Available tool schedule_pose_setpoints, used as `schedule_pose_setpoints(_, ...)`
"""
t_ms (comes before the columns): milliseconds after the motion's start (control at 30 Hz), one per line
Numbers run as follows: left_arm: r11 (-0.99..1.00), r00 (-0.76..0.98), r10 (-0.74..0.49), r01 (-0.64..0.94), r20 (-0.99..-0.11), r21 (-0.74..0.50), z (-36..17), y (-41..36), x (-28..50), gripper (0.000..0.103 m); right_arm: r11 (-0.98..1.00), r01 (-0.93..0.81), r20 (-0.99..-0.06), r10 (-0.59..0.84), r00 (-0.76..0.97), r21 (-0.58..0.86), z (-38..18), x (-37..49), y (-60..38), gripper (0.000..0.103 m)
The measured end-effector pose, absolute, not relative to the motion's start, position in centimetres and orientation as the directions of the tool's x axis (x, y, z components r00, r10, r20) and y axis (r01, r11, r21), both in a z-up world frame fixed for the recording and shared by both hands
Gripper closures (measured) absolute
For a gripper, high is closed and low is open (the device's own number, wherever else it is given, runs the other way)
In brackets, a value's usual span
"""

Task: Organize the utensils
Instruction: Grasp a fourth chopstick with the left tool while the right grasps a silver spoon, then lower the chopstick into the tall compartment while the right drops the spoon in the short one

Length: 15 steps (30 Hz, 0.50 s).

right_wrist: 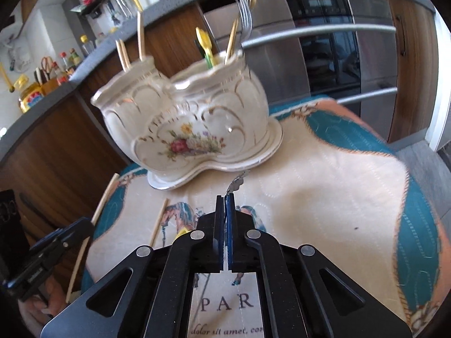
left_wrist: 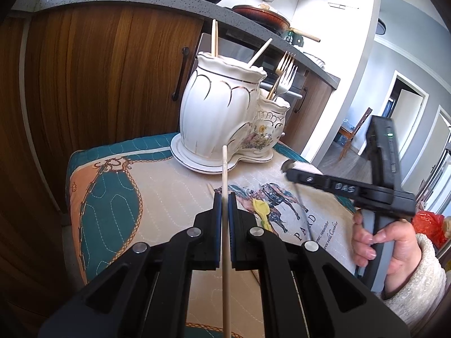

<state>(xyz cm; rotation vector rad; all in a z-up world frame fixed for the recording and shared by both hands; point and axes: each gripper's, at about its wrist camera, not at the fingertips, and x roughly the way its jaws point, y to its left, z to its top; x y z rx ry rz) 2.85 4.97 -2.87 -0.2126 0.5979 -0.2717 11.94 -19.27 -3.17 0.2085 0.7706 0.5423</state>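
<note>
Left tool (left_wrist: 224, 197) clamps a chopstick (left_wrist: 224, 169); right tool (right_wrist: 225, 200) pinches a fork (right_wrist: 235, 184).

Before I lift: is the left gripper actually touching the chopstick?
Touching. Left wrist view: left gripper pads close on both sides of the chopstick.

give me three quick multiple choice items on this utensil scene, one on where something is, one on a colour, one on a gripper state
1. Where do the forks stand?
A. in the holder's smaller compartment
B. flat on the cloth
C. on the counter

2. What colour is the small utensil lying on the cloth?
A. red
B. yellow
C. black

3. What is the left gripper doing?
A. open, empty
B. shut on a fork
C. shut on a chopstick

Answers: 1 A, tines rise from the smaller cup of the ceramic holder. 2 B, it is pale yellow. 3 C, the stick runs between the closed pads.
</note>
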Motion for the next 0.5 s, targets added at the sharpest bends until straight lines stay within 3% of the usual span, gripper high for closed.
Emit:
schedule_pose_setpoints(267, 0.948, 0.839, -0.302, 0.215, -0.452, -0.235, -1.7, 4.7, 1.6, 0.099, 0.833, -0.437, -0.438, 0.551, 0.710, 0.339, 0.9, 9.8, -21.8, 0.101)
schedule_pose_setpoints(500, 0.944, 0.870, -0.305, 0.221, -0.388, -0.246, -0.1, 5.3, 0.7, 0.099, 0.831, -0.469, -0.360, 0.553, 0.751, 0.298, 3.0, 8.8, -22.0, 0.101)
